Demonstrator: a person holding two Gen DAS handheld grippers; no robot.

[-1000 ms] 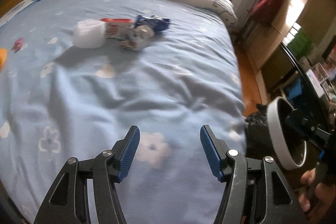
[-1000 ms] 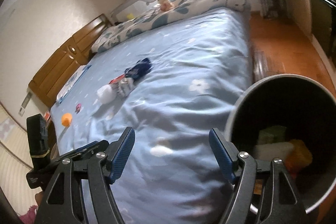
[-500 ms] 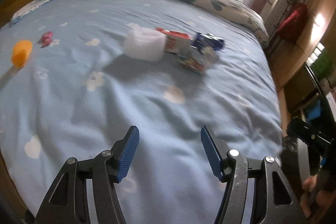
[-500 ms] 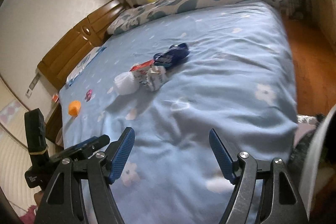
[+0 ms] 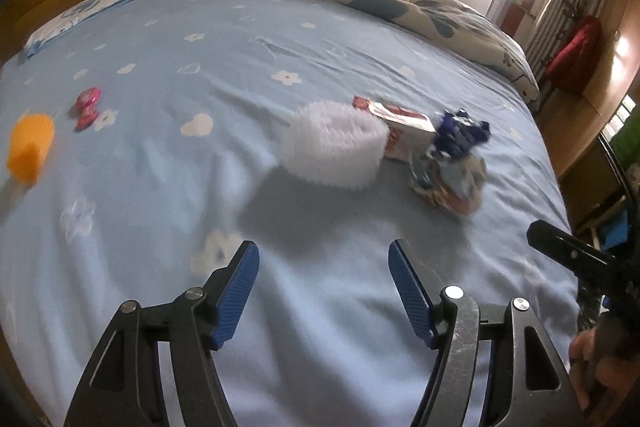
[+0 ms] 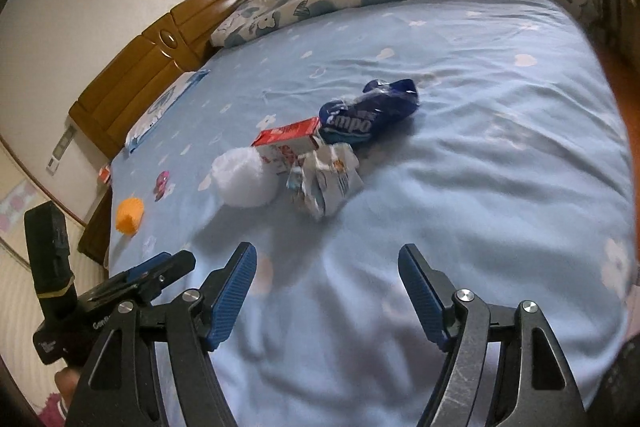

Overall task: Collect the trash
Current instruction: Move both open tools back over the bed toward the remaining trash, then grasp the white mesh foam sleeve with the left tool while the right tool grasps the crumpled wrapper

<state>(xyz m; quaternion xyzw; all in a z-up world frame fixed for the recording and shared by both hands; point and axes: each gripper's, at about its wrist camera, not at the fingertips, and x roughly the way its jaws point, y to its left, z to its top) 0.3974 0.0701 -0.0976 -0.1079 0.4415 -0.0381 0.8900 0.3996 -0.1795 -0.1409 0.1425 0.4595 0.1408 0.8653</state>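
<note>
White ribbed foam sleeve (image 5: 334,147) sits mid-bed among crumpled wrappers, both the left gripper (image 5: 324,287), jaws just widening, and right gripper (image 6: 326,291) empty and apart; squashy foam might slip a hasty pinch.

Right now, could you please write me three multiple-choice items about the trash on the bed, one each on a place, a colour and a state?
1. The white foam piece lies:
A. beside the red-and-white carton
B. on the pillow
C. on the floor

2. The small cup-shaped item near the bed's edge is:
A. green
B. orange
C. black

3. The right gripper is:
A. shut on a wrapper
B. open, holding nothing
C. shut, empty

Answers: 1 A, the foam touches the carton mid-bed; 2 B, it shows bright orange; 3 B, only the sheet shows between its jaws.
</note>
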